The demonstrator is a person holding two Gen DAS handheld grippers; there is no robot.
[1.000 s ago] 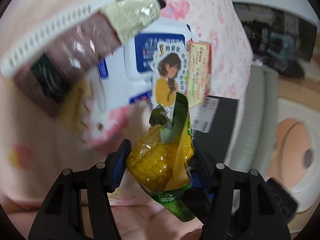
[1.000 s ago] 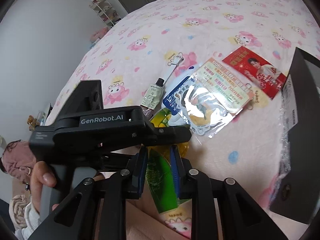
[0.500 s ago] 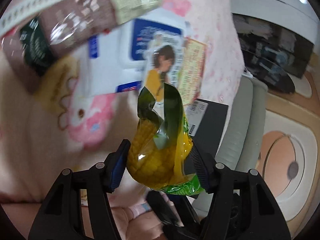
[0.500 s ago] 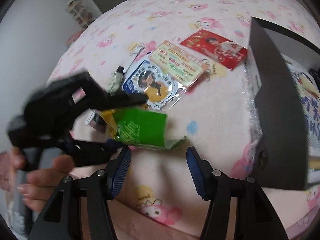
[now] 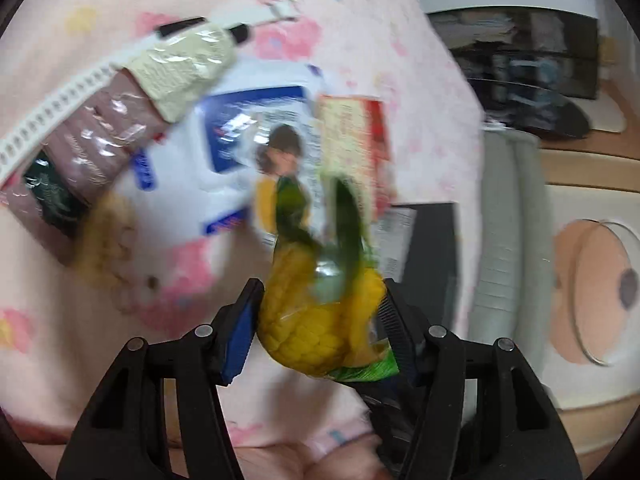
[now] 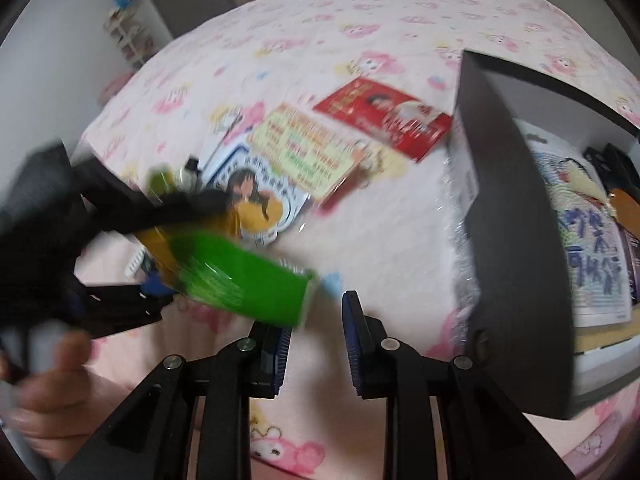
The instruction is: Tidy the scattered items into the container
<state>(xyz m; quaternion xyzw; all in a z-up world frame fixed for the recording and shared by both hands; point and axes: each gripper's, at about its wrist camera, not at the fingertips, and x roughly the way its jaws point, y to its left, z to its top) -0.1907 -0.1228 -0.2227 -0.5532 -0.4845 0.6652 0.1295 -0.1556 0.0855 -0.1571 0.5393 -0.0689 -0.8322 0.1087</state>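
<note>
- Above pink bedsheet [image 5: 60, 360]: left gripper [image 5: 320, 316] clamps packaged corn cob [image 5: 316, 320].
- Beside black box [image 6: 516, 240]: right gripper [image 6: 316, 344] parted, holds nothing.

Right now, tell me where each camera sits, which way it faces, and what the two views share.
Left wrist: on the left gripper, looking down at the bedspread; its fingers clamp the corn packet.
Right wrist: on the right gripper, jaws open, facing across the bed toward the black box; the left gripper and the person's hand show.
Shared: corn packet, girl-print card, black box.
</note>
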